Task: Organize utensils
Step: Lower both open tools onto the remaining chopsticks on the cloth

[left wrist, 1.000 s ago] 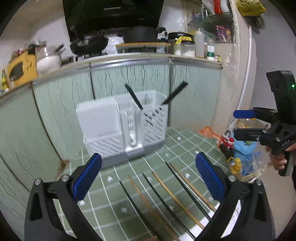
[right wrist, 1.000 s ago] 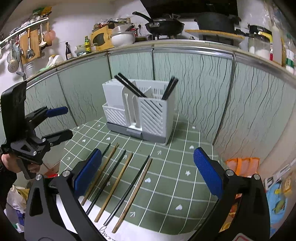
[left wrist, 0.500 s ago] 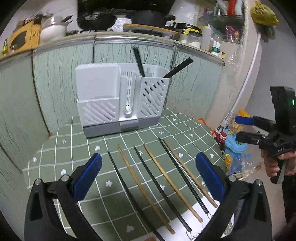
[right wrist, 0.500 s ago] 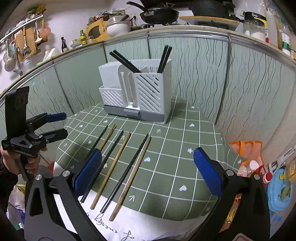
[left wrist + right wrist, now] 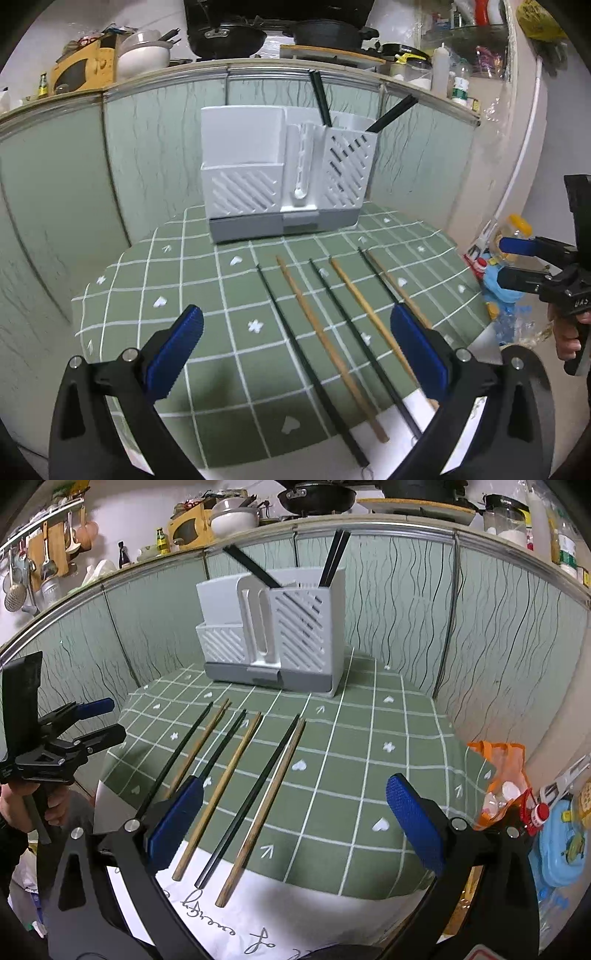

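Six chopsticks (image 5: 314, 332) flat in a row on the green checked tabletop (image 5: 207, 302), black and wood alternating, same layout as 1 s ago. White caddy (image 5: 284, 177) at the back, black chopsticks (image 5: 334, 557) upright in its right compartment. Left gripper (image 5: 295, 350) lower and pulled back versus earlier view, caddy now smaller in frame; jaws wide, holding nothing. Right gripper (image 5: 295, 819) likewise further back over the tabletop's near edge, jaws wide, holding nothing.
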`<act>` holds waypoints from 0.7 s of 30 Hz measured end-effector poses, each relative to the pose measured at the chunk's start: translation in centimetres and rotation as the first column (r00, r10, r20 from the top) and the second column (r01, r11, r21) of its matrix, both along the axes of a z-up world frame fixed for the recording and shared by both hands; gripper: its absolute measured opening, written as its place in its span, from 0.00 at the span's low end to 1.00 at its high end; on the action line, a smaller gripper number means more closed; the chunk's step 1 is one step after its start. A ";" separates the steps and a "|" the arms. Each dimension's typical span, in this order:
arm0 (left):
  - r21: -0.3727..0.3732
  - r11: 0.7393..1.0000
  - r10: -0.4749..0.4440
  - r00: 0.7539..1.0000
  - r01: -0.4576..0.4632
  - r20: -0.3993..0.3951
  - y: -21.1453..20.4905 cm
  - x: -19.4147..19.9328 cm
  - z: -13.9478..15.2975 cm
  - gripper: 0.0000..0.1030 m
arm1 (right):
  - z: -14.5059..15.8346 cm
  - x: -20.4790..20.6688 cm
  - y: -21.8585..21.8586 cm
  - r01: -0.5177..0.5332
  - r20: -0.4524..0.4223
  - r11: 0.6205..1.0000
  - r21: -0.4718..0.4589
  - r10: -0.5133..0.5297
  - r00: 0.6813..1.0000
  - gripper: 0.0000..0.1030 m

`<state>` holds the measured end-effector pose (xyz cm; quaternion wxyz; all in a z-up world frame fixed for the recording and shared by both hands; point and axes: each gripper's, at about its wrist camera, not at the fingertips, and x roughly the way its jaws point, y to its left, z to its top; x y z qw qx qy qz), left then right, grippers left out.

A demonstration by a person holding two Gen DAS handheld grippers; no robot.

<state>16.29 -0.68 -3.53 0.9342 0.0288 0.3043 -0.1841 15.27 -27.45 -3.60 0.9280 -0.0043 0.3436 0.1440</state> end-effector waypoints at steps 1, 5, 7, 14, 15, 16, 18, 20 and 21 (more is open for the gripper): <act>0.011 1.000 0.014 1.000 -0.014 0.001 0.0 -0.3 -0.4 0.96 | -0.3 -0.1 0.1 0.003 0.000 1.000 -0.006 -0.003 1.000 0.92; 0.023 0.998 0.053 0.999 -0.053 0.006 0.3 -1.2 -1.2 0.96 | -1.7 -0.7 1.1 0.016 -0.002 0.999 -0.029 -0.016 1.000 0.92; 0.026 0.998 0.065 0.998 -0.065 0.008 0.3 -1.7 -1.6 0.96 | -2.3 -0.9 1.4 0.019 -0.004 0.999 -0.037 -0.019 1.000 0.92; 0.081 0.990 0.118 0.993 -0.120 0.030 -0.5 -3.4 -2.8 0.96 | -4.3 -1.7 2.4 0.069 -0.009 0.994 -0.082 -0.070 0.998 0.91; 0.087 0.988 0.128 0.991 -0.130 0.032 -0.6 -3.7 -3.0 0.96 | -4.5 -1.9 2.4 0.075 -0.010 0.994 -0.082 -0.076 0.997 0.90; 0.093 0.986 0.134 0.990 -0.137 0.033 -0.7 -3.9 -3.2 0.96 | -4.7 -2.0 2.5 0.080 -0.013 0.993 -0.082 -0.082 0.997 0.88; 0.115 0.980 0.161 0.987 -0.163 0.028 -1.0 -4.2 -3.7 0.96 | -5.3 -2.2 2.7 0.106 -0.023 0.991 -0.087 -0.108 0.994 0.84; 0.129 0.972 0.193 0.981 -0.194 0.024 -1.1 -4.4 -4.3 0.96 | -5.7 -2.4 2.8 0.121 -0.031 0.989 -0.082 -0.124 0.992 0.79; 0.129 0.971 0.201 0.980 -0.201 0.017 -1.2 -4.5 -4.6 0.96 | -5.9 -2.5 2.9 0.130 -0.035 0.988 -0.083 -0.133 0.990 0.77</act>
